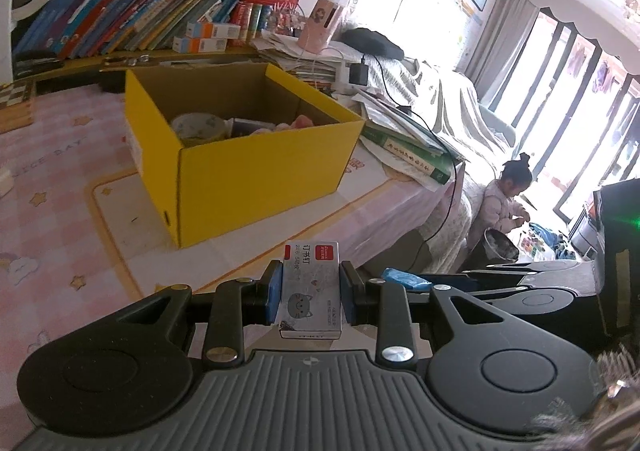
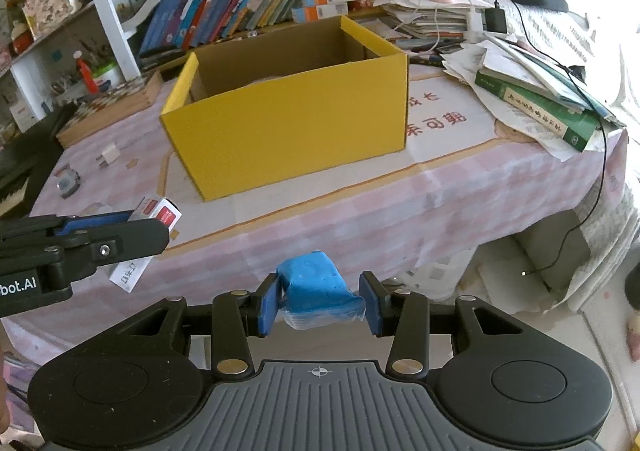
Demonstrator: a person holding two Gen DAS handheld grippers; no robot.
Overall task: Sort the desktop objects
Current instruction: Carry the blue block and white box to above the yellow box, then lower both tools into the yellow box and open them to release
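My left gripper [image 1: 310, 287] is shut on a small white staple box [image 1: 310, 283] with a red label and a cat drawing, held above the table's front edge. The same gripper and box [image 2: 158, 213] show at the left of the right wrist view. My right gripper [image 2: 320, 299] is shut on a blue lump in clear plastic wrap [image 2: 316, 287], held in front of the table edge. An open yellow cardboard box [image 1: 256, 167] stands on the pink tablecloth ahead; it also shows in the right wrist view [image 2: 296, 131]. Inside it lie a tape roll [image 1: 196, 127] and other small items.
A green book on loose papers [image 2: 540, 111] lies right of the box. A wooden chessboard case [image 2: 108, 111], a white plug [image 2: 110, 155] and a small object [image 2: 68, 183] lie left. Book shelves [image 2: 248, 7] stand behind. A child [image 1: 506, 199] sits on the floor at right.
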